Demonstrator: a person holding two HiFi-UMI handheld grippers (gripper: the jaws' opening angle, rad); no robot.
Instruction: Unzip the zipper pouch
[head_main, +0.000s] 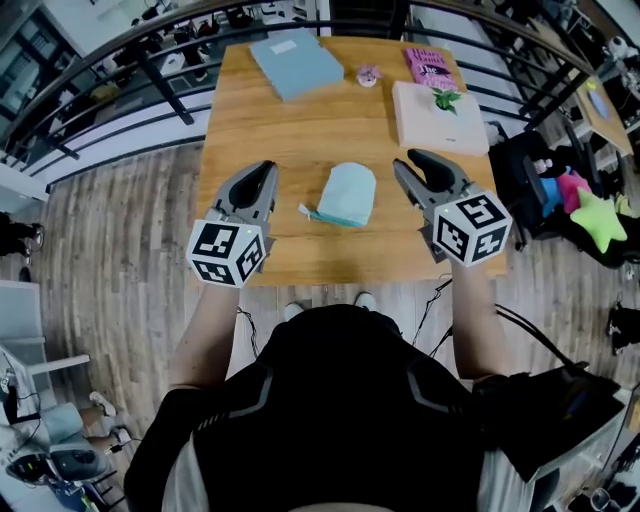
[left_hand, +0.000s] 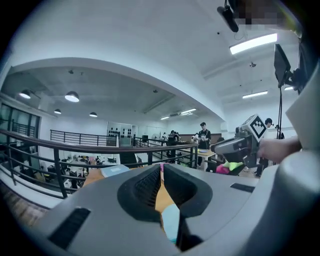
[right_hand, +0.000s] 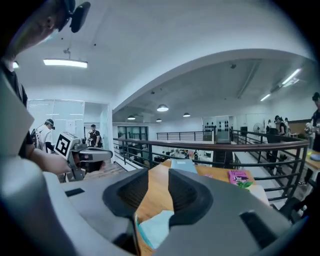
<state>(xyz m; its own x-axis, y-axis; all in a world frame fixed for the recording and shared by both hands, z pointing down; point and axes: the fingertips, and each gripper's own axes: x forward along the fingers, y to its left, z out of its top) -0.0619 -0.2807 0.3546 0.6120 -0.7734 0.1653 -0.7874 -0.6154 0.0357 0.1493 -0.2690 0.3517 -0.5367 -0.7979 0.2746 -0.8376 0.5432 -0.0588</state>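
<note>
A light teal zipper pouch (head_main: 347, 195) lies flat on the wooden table (head_main: 260, 120), near its front edge, with its zipper edge and pull (head_main: 304, 210) facing me. My left gripper (head_main: 265, 172) hovers left of the pouch, jaws shut with nothing in them. My right gripper (head_main: 408, 160) hovers right of it, open and empty. Neither touches the pouch. In the left gripper view the pouch (left_hand: 171, 222) shows below the closed left gripper (left_hand: 161, 170). In the right gripper view the pouch (right_hand: 156, 227) lies low beneath the parted right gripper (right_hand: 159, 175).
At the table's far side lie a light blue book (head_main: 295, 62), a small pink object (head_main: 368, 75), a pink book (head_main: 427, 65) and a white book (head_main: 438, 115) with a green sprig. A black railing runs behind. A black bag with bright toys (head_main: 590, 215) stands at the right.
</note>
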